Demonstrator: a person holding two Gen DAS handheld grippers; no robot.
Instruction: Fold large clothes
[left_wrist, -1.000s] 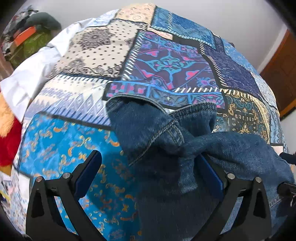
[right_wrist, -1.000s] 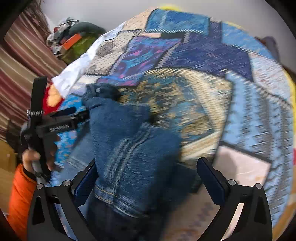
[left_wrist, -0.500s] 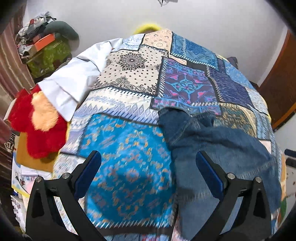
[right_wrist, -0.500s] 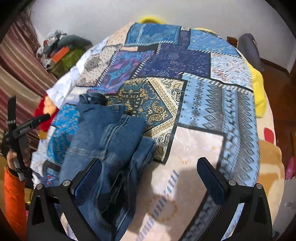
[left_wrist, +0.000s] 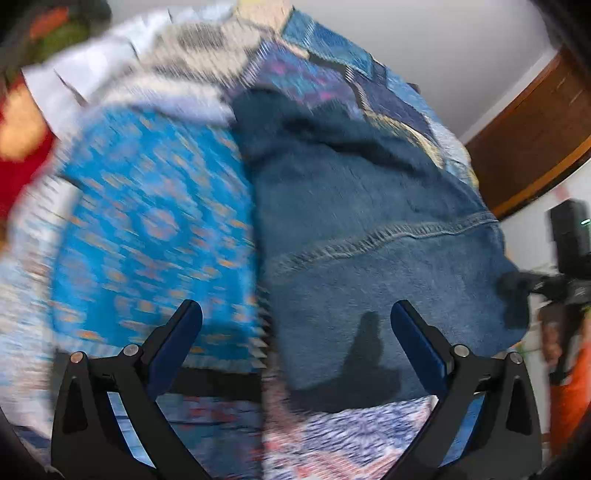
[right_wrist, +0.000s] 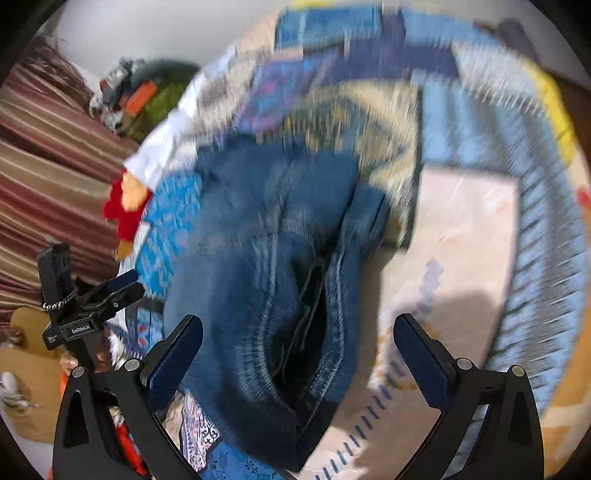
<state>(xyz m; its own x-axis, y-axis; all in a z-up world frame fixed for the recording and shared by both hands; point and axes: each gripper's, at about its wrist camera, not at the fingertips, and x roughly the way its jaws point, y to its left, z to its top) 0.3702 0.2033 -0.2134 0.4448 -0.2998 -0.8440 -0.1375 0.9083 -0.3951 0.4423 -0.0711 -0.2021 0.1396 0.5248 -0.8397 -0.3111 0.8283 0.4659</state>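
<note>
Blue denim jeans (left_wrist: 369, 229) lie folded in a thick bundle on the patchwork bedspread (left_wrist: 147, 221). In the right wrist view the jeans (right_wrist: 266, 280) run from near my fingers up toward the bed's middle, with the waistband opening facing me. My left gripper (left_wrist: 295, 328) is open and empty, hovering over the near edge of the jeans and the bright blue patch. My right gripper (right_wrist: 297, 347) is open and empty just above the waistband end. The left gripper also shows in the right wrist view (right_wrist: 110, 291), at the left beside the jeans. Both views are blurred by motion.
A red and orange plush toy (right_wrist: 125, 206) and a white sheet (left_wrist: 74, 81) lie at the bed's left side. A striped curtain (right_wrist: 44, 155) and a pile of items (right_wrist: 140, 96) stand beyond. A wooden door (left_wrist: 535, 140) is at the right.
Both grippers let go of the jeans and pulled back and up, then came down closer again. The jeans now lie folded on the bed.
</note>
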